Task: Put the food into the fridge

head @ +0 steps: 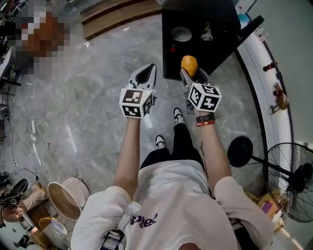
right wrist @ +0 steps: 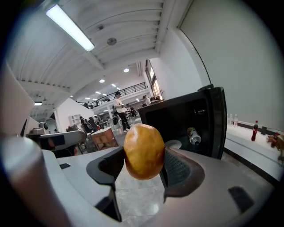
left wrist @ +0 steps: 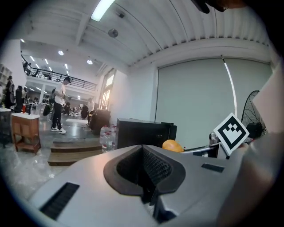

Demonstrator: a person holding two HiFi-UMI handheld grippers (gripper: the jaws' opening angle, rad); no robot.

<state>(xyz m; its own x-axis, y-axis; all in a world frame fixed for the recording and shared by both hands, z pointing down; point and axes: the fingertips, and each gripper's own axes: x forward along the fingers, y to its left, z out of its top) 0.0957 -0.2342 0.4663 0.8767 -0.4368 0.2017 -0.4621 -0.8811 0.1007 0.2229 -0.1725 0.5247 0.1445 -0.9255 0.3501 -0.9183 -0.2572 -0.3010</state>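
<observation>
right gripper (head: 191, 74): jaws set wide and clamped on the food item, with a pad pressing it from each side.
food item (right wrist: 143, 150): rounded, smooth, yellow-orange. it stands upright between the right gripper's pads with its top above them, and it is in the air in front of the fridge, not inside.
left gripper (left wrist: 144, 170): jaws drawn together with nothing between them. it is held just to the left of the right gripper and apart from it.
fridge (head: 222, 14): black, standing on the floor ahead of the person, with its opening facing them.
fridge door (head: 247, 30): swung open on the right side, seen almost edge-on from the head view.
inside the fridge: a white plate (head: 181, 34) on the shelf, with a can (head: 207, 33) lying just to its right.
floor (head: 93, 93): grey, glossy, marble-patterned.
person: white t-shirt, dark trousers, black-and-white shoes (head: 178, 115). both arms are stretched forward, with a watch and a red band (head: 205, 120) on the right wrist.
right side of the room: a white ledge (head: 268, 100) runs along the wall with a red bottle (head: 269, 66) on it — a standing fan (head: 292, 181) is nearer the person.
background: other people stand well away across the hall.
</observation>
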